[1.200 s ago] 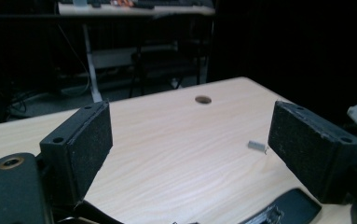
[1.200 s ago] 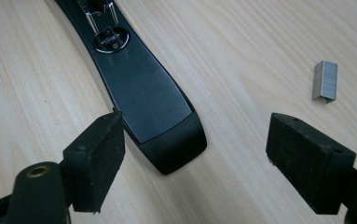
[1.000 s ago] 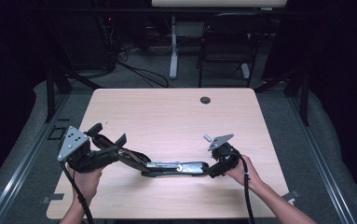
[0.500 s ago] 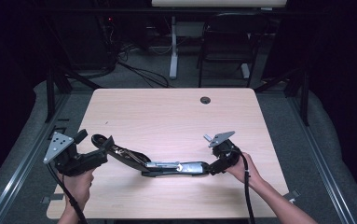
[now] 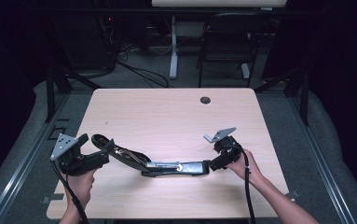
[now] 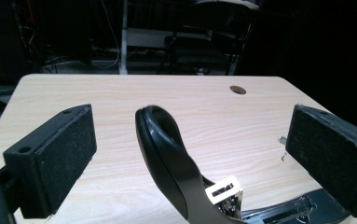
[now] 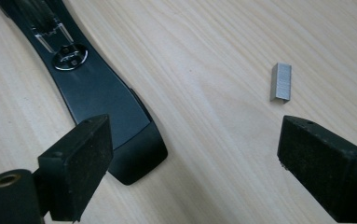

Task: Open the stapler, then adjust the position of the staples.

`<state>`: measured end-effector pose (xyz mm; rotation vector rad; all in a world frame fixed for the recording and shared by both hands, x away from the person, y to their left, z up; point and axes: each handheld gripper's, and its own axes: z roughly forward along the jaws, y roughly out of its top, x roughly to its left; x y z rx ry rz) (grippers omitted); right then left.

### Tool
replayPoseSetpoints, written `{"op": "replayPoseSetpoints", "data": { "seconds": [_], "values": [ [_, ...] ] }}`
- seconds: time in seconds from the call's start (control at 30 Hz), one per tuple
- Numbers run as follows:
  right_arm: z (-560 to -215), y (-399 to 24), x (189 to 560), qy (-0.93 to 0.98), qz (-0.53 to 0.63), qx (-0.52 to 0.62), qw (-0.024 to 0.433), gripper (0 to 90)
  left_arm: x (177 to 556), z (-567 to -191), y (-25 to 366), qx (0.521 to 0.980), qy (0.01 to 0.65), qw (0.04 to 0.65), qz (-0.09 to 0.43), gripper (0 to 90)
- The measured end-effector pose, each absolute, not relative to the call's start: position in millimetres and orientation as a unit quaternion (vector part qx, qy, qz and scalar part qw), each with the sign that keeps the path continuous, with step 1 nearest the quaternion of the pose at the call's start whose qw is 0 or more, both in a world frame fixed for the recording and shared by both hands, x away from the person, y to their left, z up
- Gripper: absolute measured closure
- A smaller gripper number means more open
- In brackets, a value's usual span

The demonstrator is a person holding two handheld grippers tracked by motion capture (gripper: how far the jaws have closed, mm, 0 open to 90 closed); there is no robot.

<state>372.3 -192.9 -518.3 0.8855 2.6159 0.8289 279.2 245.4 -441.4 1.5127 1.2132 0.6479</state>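
A black stapler (image 5: 167, 167) lies swung open on the wooden table (image 5: 167, 116), its base flat and its top arm (image 6: 167, 149) rising towards the left. My left gripper (image 5: 102, 158) is open at that arm's tip. Its jaws have just been opening, and the arm stands between the pads (image 6: 59, 154) without touching them. My right gripper (image 7: 199, 158) is open at the base's right end (image 7: 120, 135), low over the table. A small silver block of staples (image 7: 280, 81) lies on the wood just beyond its right pad (image 7: 325, 168).
A round cable hole (image 5: 205, 100) sits near the table's far edge. A dark chair (image 5: 227, 51) and a desk leg (image 5: 173, 46) stand behind the table. Bare wood stretches across the table's far half.
My left gripper has drawn back to the left and sunk, and its jaws have widened off the stapler's arm. The right gripper has stayed put.
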Motion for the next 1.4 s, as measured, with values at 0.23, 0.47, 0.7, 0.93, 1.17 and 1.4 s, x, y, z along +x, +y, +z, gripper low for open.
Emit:
{"op": "replayPoseSetpoints", "data": {
  "seconds": [0.23, 0.47, 0.7, 0.93, 1.17, 1.4],
  "values": [
    [-518.6, -196.6, 379.1, 0.895, 0.281, 0.320, 0.136, 9.8, 278.4, -445.2, 244.1, 0.637, 0.507, 0.517, 0.262, 1.7],
    [-518.2, -200.4, 390.2, 0.892, 0.269, 0.336, 0.140, 10.1, 275.5, -447.5, 243.8, 0.643, 0.508, 0.512, 0.258, 1.3],
    [-518.2, -199.3, 407.6, 0.888, 0.264, 0.349, 0.138, 13.8, 271.7, -450.8, 244.3, 0.648, 0.511, 0.505, 0.253, 0.8],
    [-514.7, -195.0, 434.4, 0.885, 0.260, 0.371, 0.109, 30.9, 270.4, -453.1, 243.8, 0.656, 0.506, 0.499, 0.253, 0.5],
    [-515.0, -185.2, 457.5, 0.885, 0.242, 0.386, 0.099, 44.9, 272.0, -453.9, 244.3, 0.660, 0.504, 0.498, 0.250, 0.4],
    [-520.6, -176.2, 474.2, 0.881, 0.230, 0.406, 0.085, 56.5, 274.1, -456.0, 243.7, 0.668, 0.502, 0.492, 0.244, 0.4]
  ]
}}
